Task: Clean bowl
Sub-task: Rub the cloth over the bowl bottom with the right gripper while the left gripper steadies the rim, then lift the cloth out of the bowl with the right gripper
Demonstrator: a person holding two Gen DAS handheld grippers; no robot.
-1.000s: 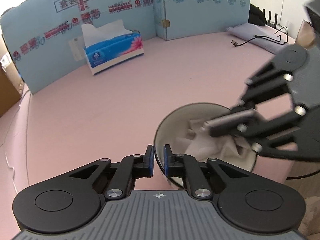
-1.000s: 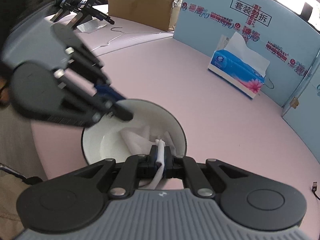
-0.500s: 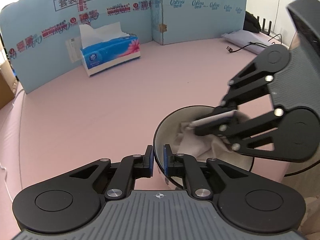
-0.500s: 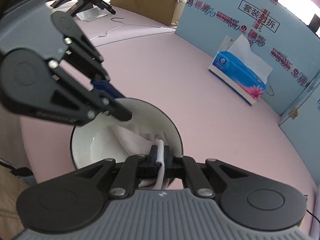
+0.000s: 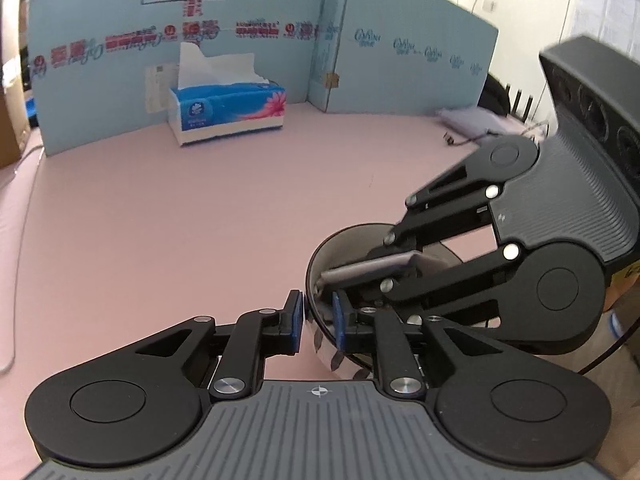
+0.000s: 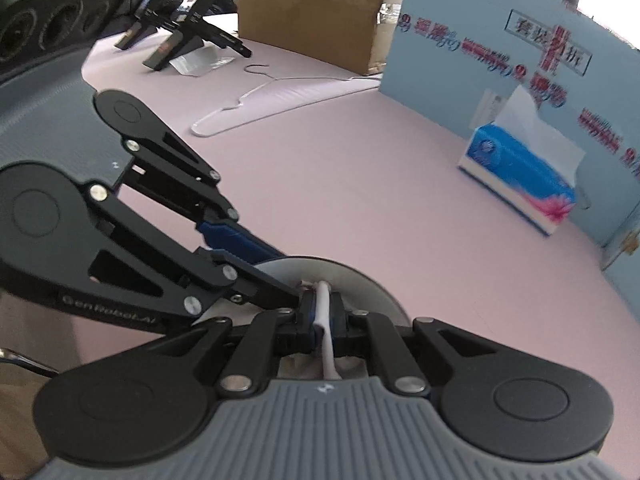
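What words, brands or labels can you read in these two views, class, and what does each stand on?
"套装勿拆": black boxed print on the blue cardboard screen; its middle sits under red tape, so that character is a best guess.
"GenRobot.AI": faint lettering on the left tongs, on their lower finger link; partly blurred.
Red tape print and pale script logos on the screen: too blurred.
Tissue box round logo: unreadable.
Brown carton label: too small.

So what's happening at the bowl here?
A person works two handheld grippers at a bowl on the pink table. The right gripper is shut on a white tissue, reaching into the bowl. The left gripper straddles the bowl's rim, its jaws opening. A tissue box stands farther back.
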